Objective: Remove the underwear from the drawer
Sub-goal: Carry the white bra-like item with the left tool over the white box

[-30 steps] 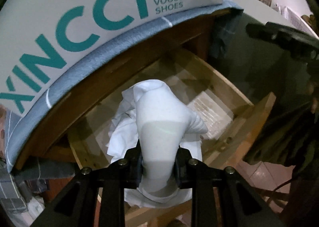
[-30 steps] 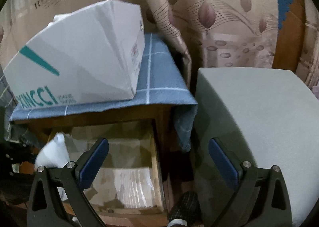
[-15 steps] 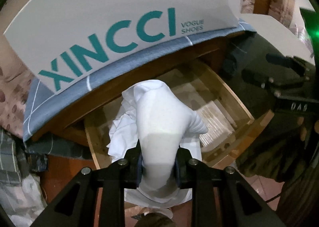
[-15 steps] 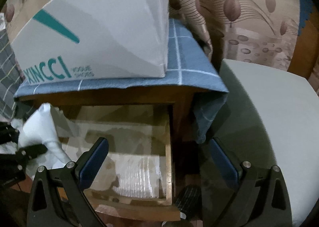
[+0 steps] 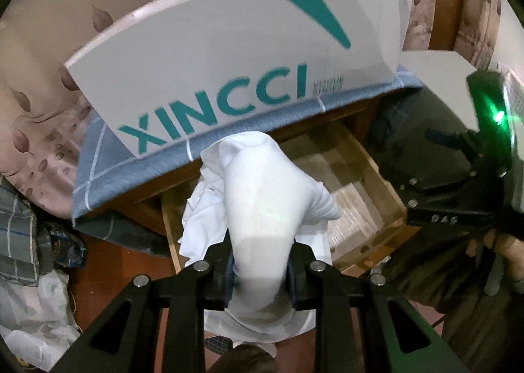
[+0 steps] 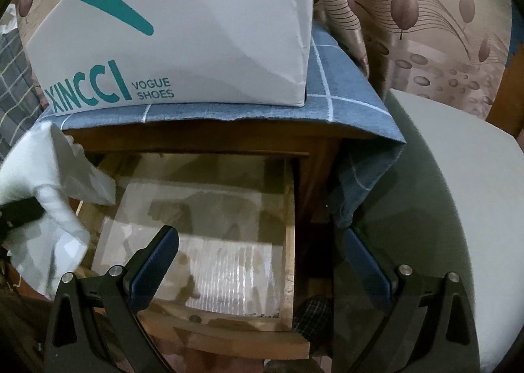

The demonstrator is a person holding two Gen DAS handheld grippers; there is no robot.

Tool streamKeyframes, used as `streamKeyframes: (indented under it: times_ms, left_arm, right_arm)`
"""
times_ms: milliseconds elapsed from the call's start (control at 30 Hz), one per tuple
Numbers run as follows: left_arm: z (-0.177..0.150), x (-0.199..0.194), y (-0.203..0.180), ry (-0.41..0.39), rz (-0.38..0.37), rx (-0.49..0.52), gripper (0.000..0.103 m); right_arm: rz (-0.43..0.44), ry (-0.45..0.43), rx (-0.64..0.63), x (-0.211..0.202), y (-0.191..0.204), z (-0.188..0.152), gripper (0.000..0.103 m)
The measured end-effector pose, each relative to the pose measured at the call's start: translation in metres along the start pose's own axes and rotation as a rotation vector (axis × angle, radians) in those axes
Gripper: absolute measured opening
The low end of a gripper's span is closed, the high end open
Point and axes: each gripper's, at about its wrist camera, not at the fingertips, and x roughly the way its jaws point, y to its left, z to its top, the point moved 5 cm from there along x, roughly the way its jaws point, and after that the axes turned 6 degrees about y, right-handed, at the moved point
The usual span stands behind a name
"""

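My left gripper (image 5: 260, 270) is shut on a bunched white piece of underwear (image 5: 265, 206), held up above the open wooden drawer (image 5: 386, 196). In the right wrist view the same white underwear (image 6: 42, 176) hangs at the far left, above the drawer's left side. The drawer (image 6: 290, 229) is pulled out from a wooden cabinet and shows only a pale paper lining inside. My right gripper (image 6: 258, 261) hovers over the drawer's front right corner, jaws wide open with nothing between the blue pads (image 6: 157, 258).
A white XINCCI shoe box (image 6: 183, 32) sits on a blue checked cloth (image 6: 344, 84) covering the cabinet top. A grey cushioned seat (image 6: 458, 209) stands to the right. Patterned curtains (image 6: 425, 12) hang behind. Crumpled clothes and a bag (image 5: 29, 242) lie on the floor at left.
My left gripper has lifted the underwear up out of the drawer, so more of the shoe box shows. The right gripper has shifted slightly left over the drawer and stayed open.
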Motion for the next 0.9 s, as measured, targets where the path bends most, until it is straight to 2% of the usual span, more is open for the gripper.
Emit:
streamKeyframes:
  times_ms: [300,667,900]
  left_arm:
    - [0.008,-0.043,0.003,-0.037,0.016,-0.032,0.024]
    - [0.031,-0.135,0.016,-0.141,0.009,-0.06,0.024]
    - [0.059,-0.188,0.041,-0.217,0.032,-0.122,0.024]
  right_arm:
    - [0.005,0.006,-0.009,0.001,0.003,0.0,0.099]
    - [0.008,0.009,-0.014,0.002,0.005,-0.001,0.099]
    - [0.012,0.014,-0.038,0.002,0.011,-0.001,0.099]
